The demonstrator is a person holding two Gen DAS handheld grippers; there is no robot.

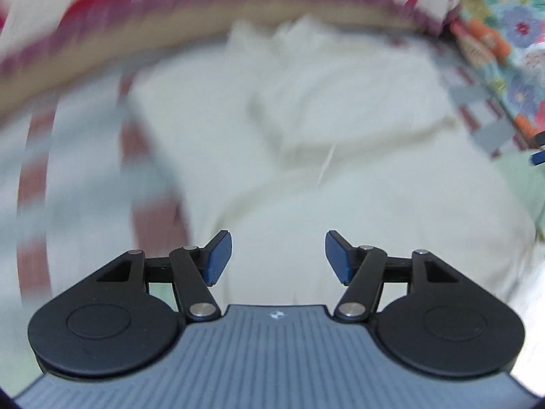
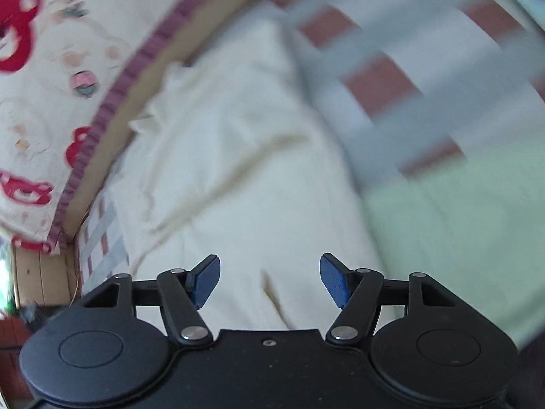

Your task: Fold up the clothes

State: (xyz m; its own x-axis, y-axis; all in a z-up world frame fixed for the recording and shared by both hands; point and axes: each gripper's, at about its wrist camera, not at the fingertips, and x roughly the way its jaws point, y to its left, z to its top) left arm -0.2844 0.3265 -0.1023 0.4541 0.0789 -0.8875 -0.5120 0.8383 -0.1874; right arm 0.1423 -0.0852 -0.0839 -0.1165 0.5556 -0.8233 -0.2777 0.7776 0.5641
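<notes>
A cream-white garment (image 1: 306,129) lies crumpled on a checked sheet and fills the middle of the left wrist view. It also shows in the right wrist view (image 2: 238,156). My left gripper (image 1: 278,257) is open and empty just above the garment's near part. My right gripper (image 2: 270,281) is open and empty over the garment's near edge. A bit of the right gripper's blue tip (image 1: 538,156) shows at the right edge of the left wrist view. Both views are motion-blurred.
The red, grey and white checked sheet (image 2: 391,68) lies under the garment. A pale green cloth (image 2: 460,211) lies to the right. A bear-print pillow (image 2: 44,78) with a purple-trimmed edge lies behind. A flowered cloth (image 1: 507,44) is at the far right.
</notes>
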